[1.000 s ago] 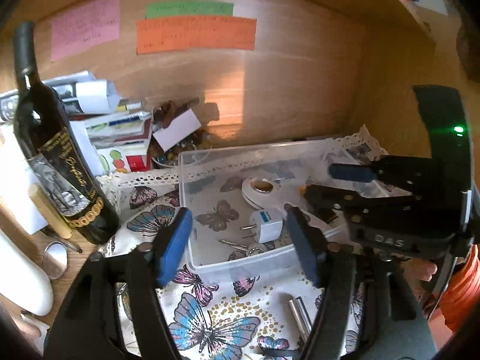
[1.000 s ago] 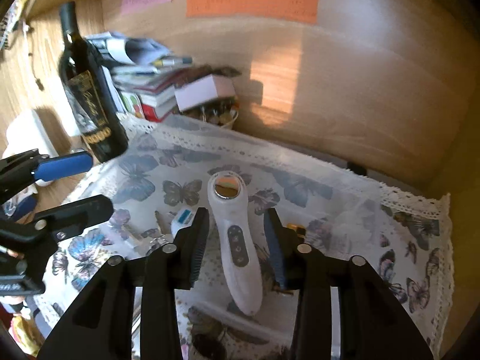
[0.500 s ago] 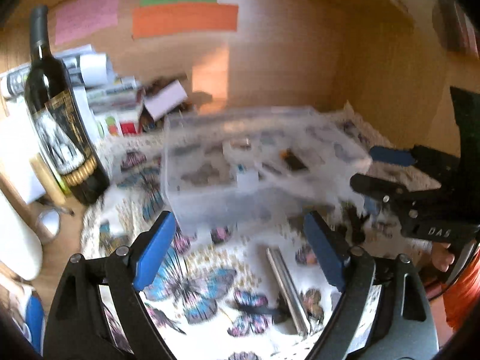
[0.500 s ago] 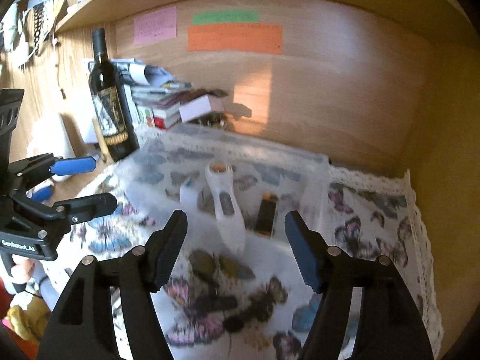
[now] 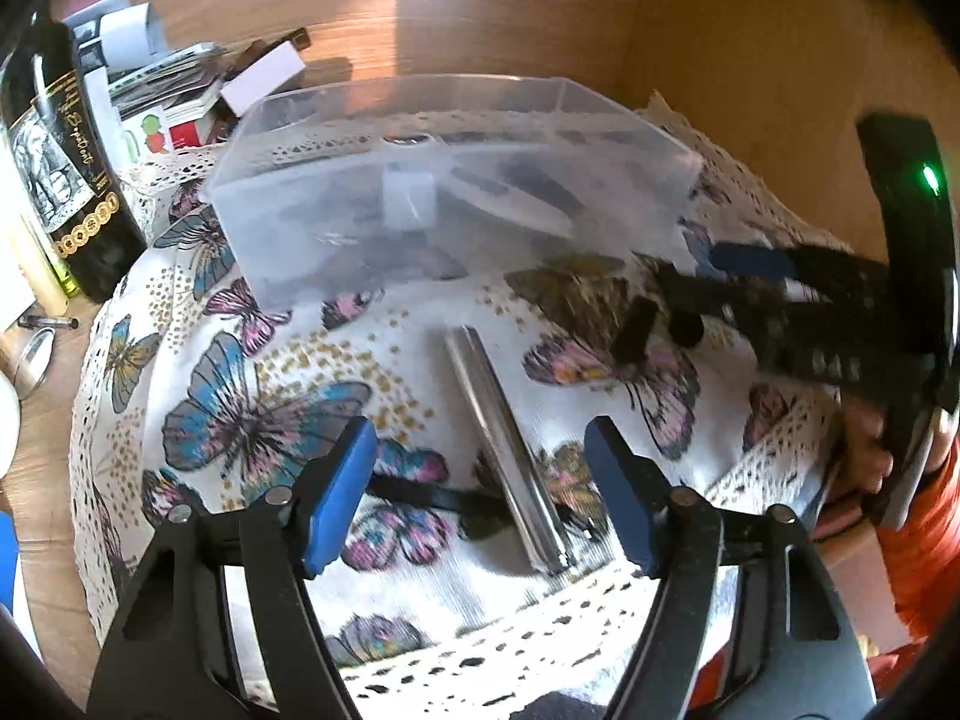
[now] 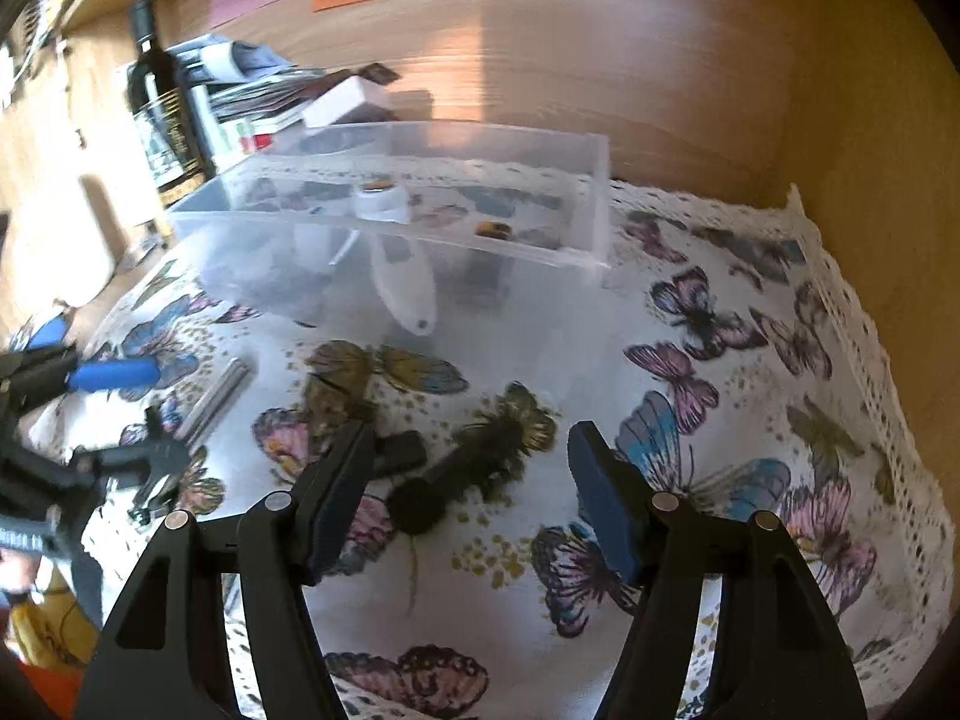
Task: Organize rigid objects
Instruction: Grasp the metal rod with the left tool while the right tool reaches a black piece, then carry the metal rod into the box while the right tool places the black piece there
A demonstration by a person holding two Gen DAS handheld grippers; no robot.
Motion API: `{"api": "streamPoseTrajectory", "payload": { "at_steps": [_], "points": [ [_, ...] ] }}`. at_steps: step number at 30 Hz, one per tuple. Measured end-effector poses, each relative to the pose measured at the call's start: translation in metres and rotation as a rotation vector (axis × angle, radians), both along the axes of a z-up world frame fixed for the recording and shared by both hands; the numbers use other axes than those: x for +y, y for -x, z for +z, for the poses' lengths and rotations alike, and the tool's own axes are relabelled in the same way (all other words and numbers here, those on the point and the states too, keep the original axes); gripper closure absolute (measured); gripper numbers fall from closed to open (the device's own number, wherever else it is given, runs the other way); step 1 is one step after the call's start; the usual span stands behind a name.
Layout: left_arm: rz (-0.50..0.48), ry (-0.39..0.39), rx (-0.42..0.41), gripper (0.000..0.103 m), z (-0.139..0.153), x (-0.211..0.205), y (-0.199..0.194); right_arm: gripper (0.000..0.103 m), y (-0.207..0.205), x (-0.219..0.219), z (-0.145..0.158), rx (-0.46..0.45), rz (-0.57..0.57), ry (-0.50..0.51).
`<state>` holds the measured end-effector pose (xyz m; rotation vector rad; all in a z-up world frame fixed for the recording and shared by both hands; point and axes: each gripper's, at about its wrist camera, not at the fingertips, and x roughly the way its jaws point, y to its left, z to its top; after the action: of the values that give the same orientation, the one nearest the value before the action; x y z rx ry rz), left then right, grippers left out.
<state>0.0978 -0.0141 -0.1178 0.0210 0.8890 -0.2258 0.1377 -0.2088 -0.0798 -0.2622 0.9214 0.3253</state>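
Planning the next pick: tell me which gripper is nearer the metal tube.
Left. The left gripper hovers with jaws open right over the metal tube; the right gripper is off to its right.

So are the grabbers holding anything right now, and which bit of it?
Nothing. The left gripper is open above the metal bar, and the right gripper is open over the black tool.

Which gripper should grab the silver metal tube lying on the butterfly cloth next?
Left. The left gripper is open with the silver metal tube lying between its fingers. The right gripper is also open, but sits over the small black handled tool, with the tube off to its left.
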Motion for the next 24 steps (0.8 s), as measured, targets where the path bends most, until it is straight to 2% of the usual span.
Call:
{"api": "streamPoseTrajectory", "payload": {
  "at_steps": [5,9,11,15,20,24],
  "points": [
    [0.0,-0.023,0.013,0.059,-0.009,-0.005,0.005,0.055,-0.01,-0.005,-0.008,0.059,-0.028,-0.028],
    [-0.003,0.005,0.014,0.087,-0.009,-0.001,0.008,0.065,-0.009,-0.005,-0.013,0.088,-0.017,-0.052],
    [-0.004,0.01,0.012,0.088,-0.009,0.001,0.007,0.073,-0.008,-0.002,-0.013,0.102,0.0,-0.065],
    [0.0,0.007,-0.007,0.088,-0.006,0.002,0.009,0.074,-0.002,0.002,-0.012,0.088,0.0,-0.049],
    [0.022,0.009,-0.041,0.088,0.004,0.012,0.008,0.076,-0.004,-0.003,-0.01,0.098,-0.02,-0.088],
    [0.034,0.011,-0.079,0.088,0.018,0.017,0.007,0.088,-0.003,0.0,-0.004,0.061,-0.017,-0.082]
  ]
}}
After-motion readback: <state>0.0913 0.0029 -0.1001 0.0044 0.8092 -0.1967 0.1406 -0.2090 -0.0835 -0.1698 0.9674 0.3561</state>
